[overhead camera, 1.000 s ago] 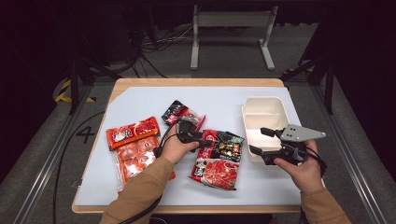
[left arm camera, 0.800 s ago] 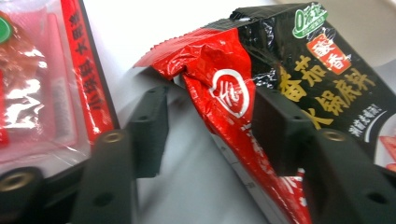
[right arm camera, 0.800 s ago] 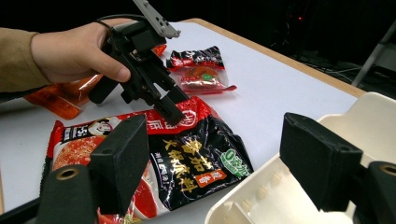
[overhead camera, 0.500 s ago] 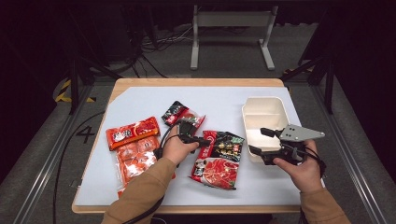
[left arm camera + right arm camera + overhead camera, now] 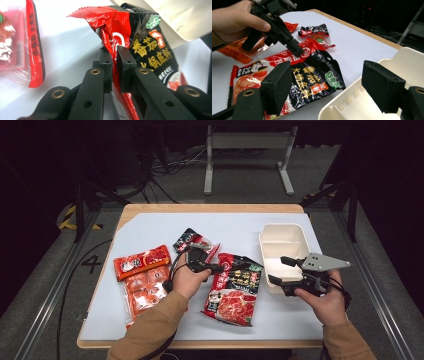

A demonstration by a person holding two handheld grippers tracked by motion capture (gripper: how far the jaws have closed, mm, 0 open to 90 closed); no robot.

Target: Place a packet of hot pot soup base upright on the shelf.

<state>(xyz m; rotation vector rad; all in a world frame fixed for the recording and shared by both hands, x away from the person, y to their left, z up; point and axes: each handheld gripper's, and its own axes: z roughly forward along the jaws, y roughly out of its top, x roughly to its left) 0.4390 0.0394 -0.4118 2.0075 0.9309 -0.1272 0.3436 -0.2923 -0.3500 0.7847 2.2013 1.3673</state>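
Two black pads of the left gripper [image 5: 113, 67] pinch the top edge of the big pouch [image 5: 235, 287]. Its jaws have just been closing, and now the red foil is squeezed tight between them. The edge bunches up where it is held. The rest of the pouch lies flat on the desk [image 5: 150, 227], in the middle, just beside the box [image 5: 282, 247].

I think the pouch is soft and floppy. It looks full, so it may be a bit heavy and will sag when it goes up. The foil looks shiny and may slip. The flat sealed edge at the top is the best place to hold.

Big yellow and white Chinese words run down the black part of the pouch. A green round mark with "0" sits near its lower corner. "3.5" shows small on the red part.

Over on the other side, the right gripper [image 5: 282, 270] hangs with its jaws wide apart and nothing in them, by the near side of the box.

More packs lie farther off: a small dark one [image 5: 192, 240] and orange ones [image 5: 142, 262].
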